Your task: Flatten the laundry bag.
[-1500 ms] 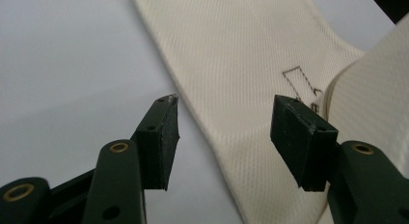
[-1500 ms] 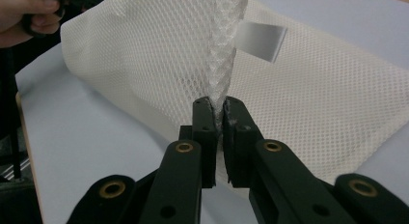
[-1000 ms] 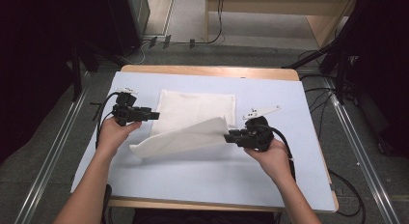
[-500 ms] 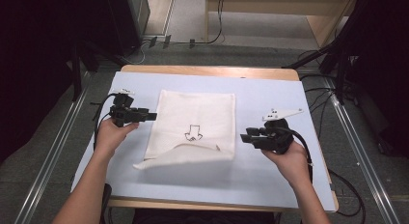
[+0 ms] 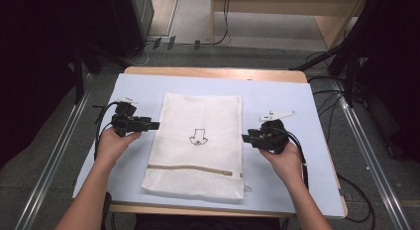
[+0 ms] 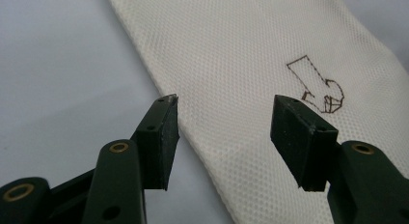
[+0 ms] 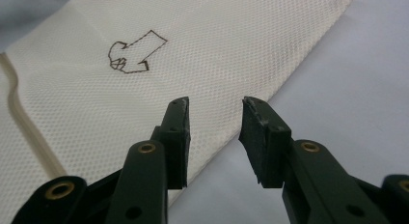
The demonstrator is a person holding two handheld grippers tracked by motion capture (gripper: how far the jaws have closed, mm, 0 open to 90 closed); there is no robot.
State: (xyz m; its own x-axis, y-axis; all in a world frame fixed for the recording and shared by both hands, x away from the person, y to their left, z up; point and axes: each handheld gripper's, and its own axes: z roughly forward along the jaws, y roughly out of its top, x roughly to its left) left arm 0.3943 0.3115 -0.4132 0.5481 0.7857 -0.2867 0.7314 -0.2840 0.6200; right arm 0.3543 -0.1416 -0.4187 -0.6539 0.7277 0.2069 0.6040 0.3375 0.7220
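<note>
While the white mesh laundry bag (image 5: 197, 148) lies flat in the middle of the frame on the pale blue worktop (image 5: 297, 98), zip band toward the lower edge, both tools flank it at mid-height. At the left of the frame, the left hand-held gripper (image 5: 154, 125) points at the bag's left edge with its jaws spread wide and nothing between them; in the left gripper view the fabric edge runs up between the two pads (image 6: 161, 132), apart from both. At centre, the small outline drawing (image 5: 199, 137) marks the middle of the panel. At the right of the frame, the right hand-held gripper (image 5: 246, 138) sits just beside the bag's right edge, its jaws partly spread and having just been opening, with no cloth pinched; in the right gripper view the edge passes below the gap.

The step in hand looks like taking both side edges for a fold or lift. To do it well, I would lower each tool until one pad slides under the hem, pinch both sides at matching height, and close fully before raising, so the thin mesh does not slip or bunch unevenly.
</note>
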